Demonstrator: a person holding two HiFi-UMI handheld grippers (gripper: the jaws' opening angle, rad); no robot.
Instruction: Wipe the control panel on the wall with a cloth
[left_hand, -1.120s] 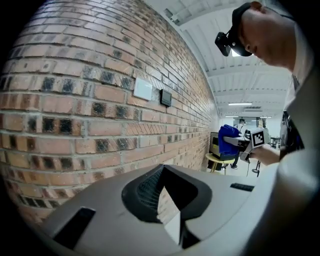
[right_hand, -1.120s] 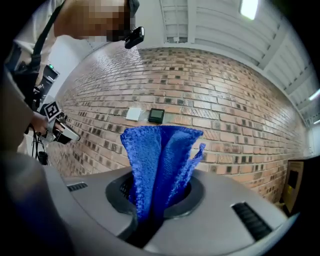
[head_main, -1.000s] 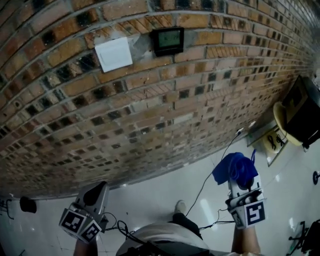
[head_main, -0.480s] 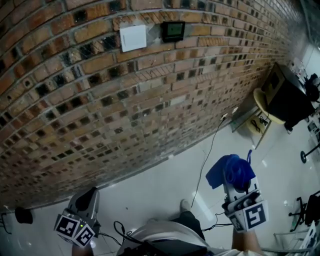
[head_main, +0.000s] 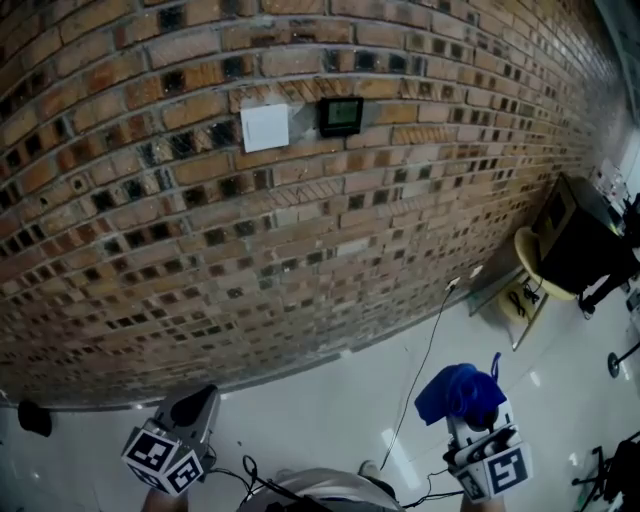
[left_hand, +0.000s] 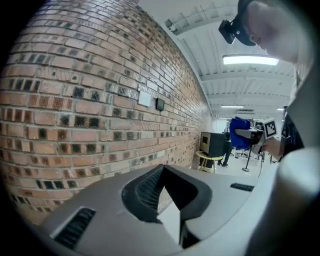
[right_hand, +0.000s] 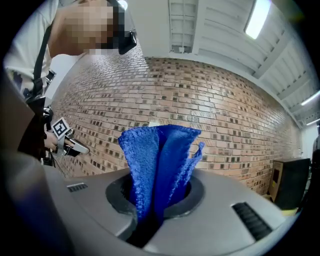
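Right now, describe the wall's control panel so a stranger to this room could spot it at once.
Start at the brick wall and look high up, where two small fixtures sit side by side. The control panel is the right-hand one, beside a blank white square plate. It alone is dark-framed with a greenish screen.
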